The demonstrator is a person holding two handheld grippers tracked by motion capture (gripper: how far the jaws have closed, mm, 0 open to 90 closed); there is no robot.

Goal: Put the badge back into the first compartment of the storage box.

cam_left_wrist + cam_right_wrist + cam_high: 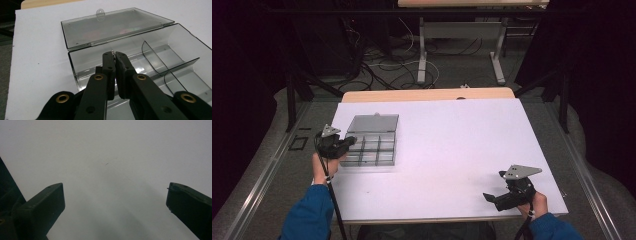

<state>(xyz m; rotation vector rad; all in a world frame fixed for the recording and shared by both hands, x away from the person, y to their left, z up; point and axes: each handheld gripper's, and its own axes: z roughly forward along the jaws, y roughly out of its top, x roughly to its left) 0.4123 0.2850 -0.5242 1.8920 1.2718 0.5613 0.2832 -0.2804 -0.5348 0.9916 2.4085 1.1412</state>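
- The box (140,62) sits open on the left of the table (452,145), lid (112,26) laid back flat.
- I judge it light, stiff, slick plastic with thin dividers (152,60); best held by a wall or rim.
- My left hand-held gripper (115,55) is over its near compartment, jaws closed on something tiny I can't identify.
- My right hand-held gripper (498,198) rests wide open and empty, well apart.

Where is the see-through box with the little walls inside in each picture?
High view: the box lies left of centre on the white table, lid open, by the left gripper.
Left gripper view: it sits centre to right, just past the closed jaws.
Right gripper view: bare white table.
Shared landmark: the table.
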